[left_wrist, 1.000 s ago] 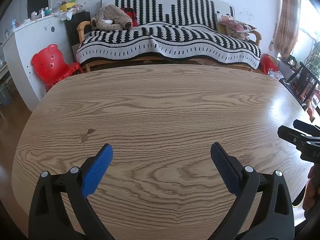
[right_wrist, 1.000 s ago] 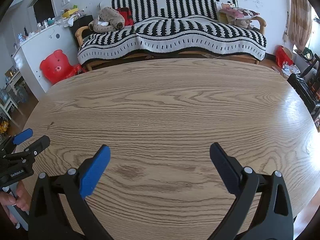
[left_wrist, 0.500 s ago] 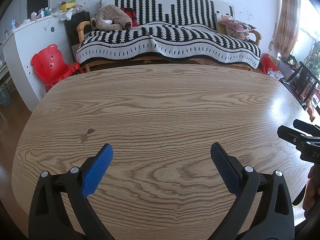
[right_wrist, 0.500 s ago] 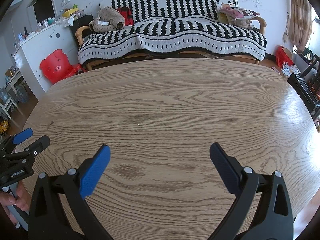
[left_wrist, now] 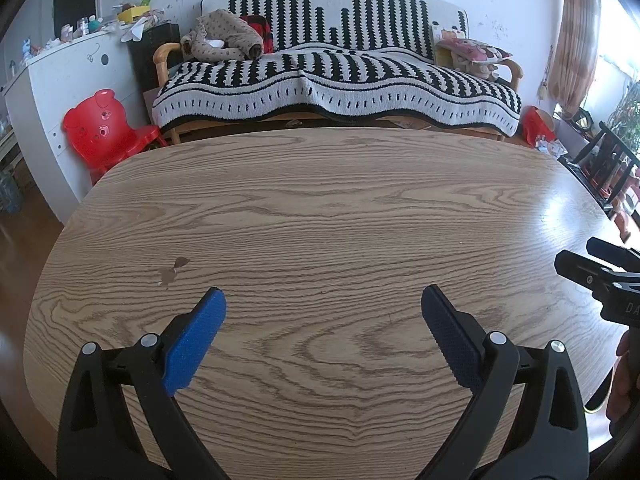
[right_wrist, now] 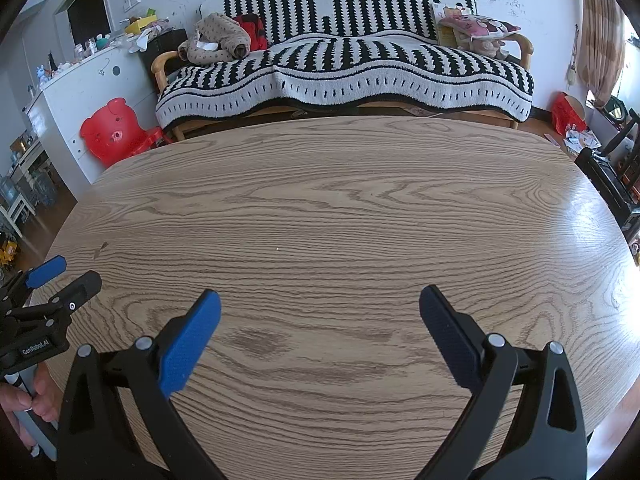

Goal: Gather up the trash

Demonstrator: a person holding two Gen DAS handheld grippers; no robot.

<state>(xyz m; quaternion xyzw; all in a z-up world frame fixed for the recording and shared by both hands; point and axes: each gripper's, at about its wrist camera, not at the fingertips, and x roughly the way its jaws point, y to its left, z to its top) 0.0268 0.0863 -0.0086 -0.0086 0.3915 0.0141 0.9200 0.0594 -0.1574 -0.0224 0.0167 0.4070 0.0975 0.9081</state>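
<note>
An oval wooden table (left_wrist: 320,216) (right_wrist: 340,208) fills both wrist views, and I see no trash on it. My left gripper (left_wrist: 322,312) hovers open over the near part of the table, its blue pads wide apart with nothing between them. My right gripper (right_wrist: 320,312) is open in the same way, also empty. In the left wrist view the right gripper (left_wrist: 600,280) shows at the right edge, held by a hand (left_wrist: 620,376). The right wrist view catches the left gripper (right_wrist: 44,292) at the left edge, held by a hand (right_wrist: 24,404). A small chipped mark (left_wrist: 170,272) lies ahead of my left gripper.
Beyond the table stands a sofa (left_wrist: 336,76) under a black-and-white striped blanket, with clothes and cushions on it. A red child's chair (left_wrist: 106,128) and a white cabinet (left_wrist: 68,92) are at the left. Dark chairs (right_wrist: 612,168) stand at the right.
</note>
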